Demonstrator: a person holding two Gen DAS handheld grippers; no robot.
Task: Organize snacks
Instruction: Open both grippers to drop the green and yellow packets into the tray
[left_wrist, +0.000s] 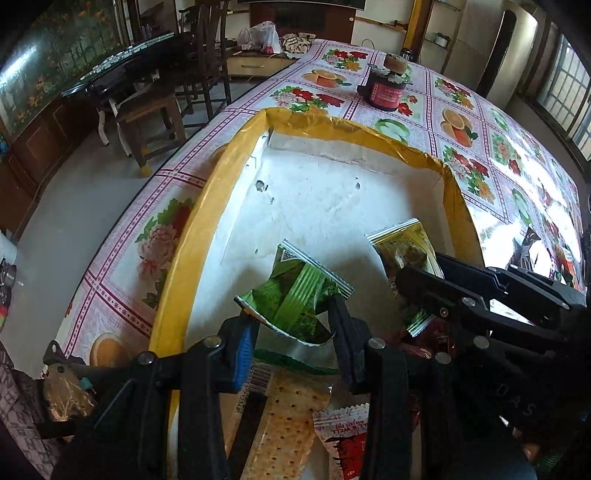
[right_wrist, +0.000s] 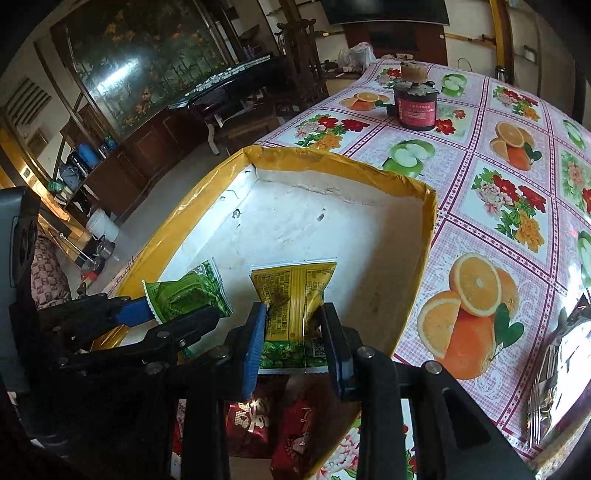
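Observation:
A white box with a yellow taped rim (left_wrist: 229, 173) (right_wrist: 421, 266) sits on the flowered tablecloth. My left gripper (left_wrist: 293, 332) is shut on a green snack packet (left_wrist: 295, 295) and holds it over the box's near end; the packet also shows in the right wrist view (right_wrist: 188, 295). My right gripper (right_wrist: 293, 328) is shut on a yellow snack packet (right_wrist: 295, 295), also over the box; that packet also shows in the left wrist view (left_wrist: 402, 247). A cracker pack (left_wrist: 284, 424) and red packets (left_wrist: 343, 439) (right_wrist: 273, 421) lie in the box beneath the grippers.
A dark jar with a red label (left_wrist: 386, 90) (right_wrist: 415, 105) stands far back on the table. A shiny silver packet (right_wrist: 565, 369) lies on the cloth at the right. Dark chairs and a cabinet (left_wrist: 155, 96) stand left of the table edge.

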